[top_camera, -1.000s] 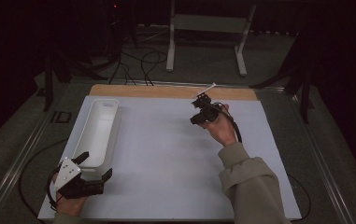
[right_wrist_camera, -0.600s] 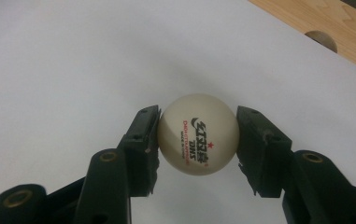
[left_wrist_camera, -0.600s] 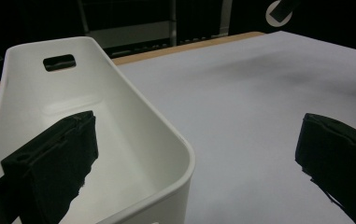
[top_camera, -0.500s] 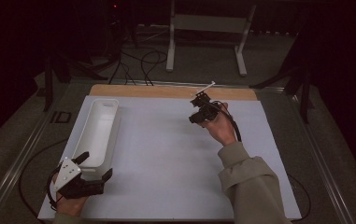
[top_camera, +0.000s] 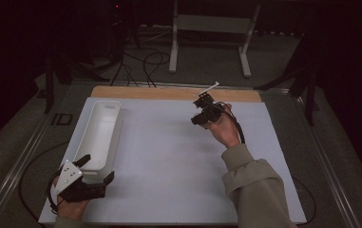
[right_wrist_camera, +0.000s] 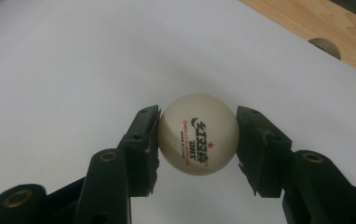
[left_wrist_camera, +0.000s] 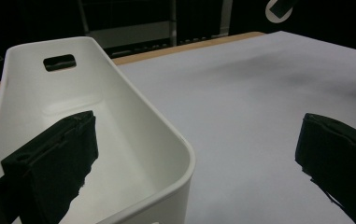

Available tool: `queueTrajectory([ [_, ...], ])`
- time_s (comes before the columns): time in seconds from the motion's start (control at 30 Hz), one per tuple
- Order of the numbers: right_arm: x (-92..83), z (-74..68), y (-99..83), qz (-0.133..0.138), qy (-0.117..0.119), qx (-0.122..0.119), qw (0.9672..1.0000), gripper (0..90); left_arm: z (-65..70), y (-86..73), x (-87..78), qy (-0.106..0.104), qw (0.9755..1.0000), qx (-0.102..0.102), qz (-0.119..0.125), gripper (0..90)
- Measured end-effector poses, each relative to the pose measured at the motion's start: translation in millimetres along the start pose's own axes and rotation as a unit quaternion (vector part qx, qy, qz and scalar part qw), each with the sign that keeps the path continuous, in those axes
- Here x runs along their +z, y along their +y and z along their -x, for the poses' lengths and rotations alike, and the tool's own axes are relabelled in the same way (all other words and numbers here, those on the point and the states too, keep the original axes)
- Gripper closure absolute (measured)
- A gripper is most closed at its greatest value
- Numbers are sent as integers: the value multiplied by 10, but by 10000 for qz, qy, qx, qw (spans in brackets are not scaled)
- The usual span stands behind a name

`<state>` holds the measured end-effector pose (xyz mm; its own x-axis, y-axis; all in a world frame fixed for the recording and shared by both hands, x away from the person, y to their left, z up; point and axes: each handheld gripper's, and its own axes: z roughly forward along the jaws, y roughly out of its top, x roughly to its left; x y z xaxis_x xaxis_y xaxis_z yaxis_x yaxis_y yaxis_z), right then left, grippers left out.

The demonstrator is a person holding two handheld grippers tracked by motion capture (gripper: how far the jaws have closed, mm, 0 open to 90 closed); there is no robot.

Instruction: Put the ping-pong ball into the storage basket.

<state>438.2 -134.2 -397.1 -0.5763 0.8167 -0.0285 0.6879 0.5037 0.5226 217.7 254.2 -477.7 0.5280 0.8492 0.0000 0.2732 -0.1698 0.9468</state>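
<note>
A cream table-tennis ball (right_wrist_camera: 198, 140) with a red and black print sits between the jaws of my right gripper (right_wrist_camera: 198, 116), which is shut on it, both pads pressing its sides. In the high view that right gripper (top_camera: 202, 113) hangs above the far right part of the white mat (top_camera: 169, 156). A long white bin (top_camera: 98, 137) lies along the mat's left side, with nothing in it. My left gripper (top_camera: 98, 167) rests at the bin's near end, open. One of its jaws stands over the inside of the bin (left_wrist_camera: 166, 126), the other over the mat, around the left gripper's (left_wrist_camera: 197, 122) gap.
A wooden strip (top_camera: 169, 92) runs along the table's far edge, with a round hole (right_wrist_camera: 324, 46) in it. Beyond the table stand a white metal frame (top_camera: 207, 28) and loose cables (top_camera: 145, 61) on the dark floor.
</note>
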Motion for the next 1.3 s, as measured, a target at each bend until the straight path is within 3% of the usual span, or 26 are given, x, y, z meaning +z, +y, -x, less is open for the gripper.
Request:
queueTrajectory([
  [1.3, -112, -235, 118, 241, 218, -301, 9990, 510, -1, 1, -4, 10, 10000, 9, 1, 0],
])
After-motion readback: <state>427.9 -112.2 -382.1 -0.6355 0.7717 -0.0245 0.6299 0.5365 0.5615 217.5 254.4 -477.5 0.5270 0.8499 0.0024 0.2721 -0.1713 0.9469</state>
